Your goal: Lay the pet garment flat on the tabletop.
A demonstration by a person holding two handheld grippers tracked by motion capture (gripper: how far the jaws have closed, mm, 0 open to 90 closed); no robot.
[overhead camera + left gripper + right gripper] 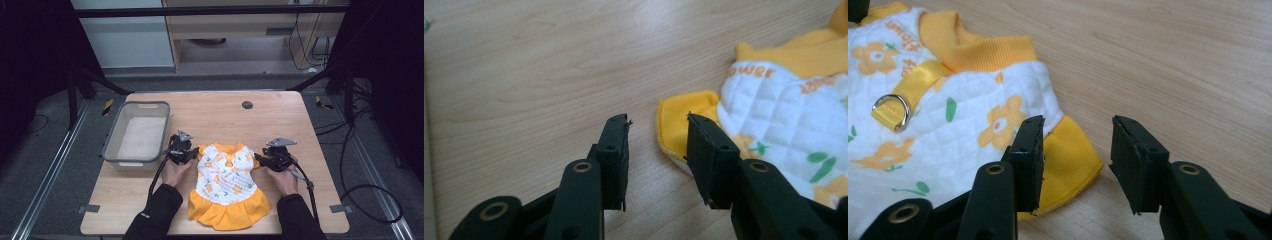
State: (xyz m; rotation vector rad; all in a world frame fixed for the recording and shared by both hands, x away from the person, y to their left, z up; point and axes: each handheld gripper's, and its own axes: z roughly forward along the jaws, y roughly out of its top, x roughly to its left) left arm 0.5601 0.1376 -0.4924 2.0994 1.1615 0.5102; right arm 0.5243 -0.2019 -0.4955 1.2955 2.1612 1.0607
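Yellow-trimmed white dress [227, 186] lies flat on the wooden bench [280, 115] near us, a grey bin [137, 132] to its left, seen from the high view. Our left hand-held gripper [658, 132], in its own view, stands open at the left yellow sleeve [684, 120]. Our right hand-held gripper [1077, 137] gapes open over the other sleeve [1070, 160].
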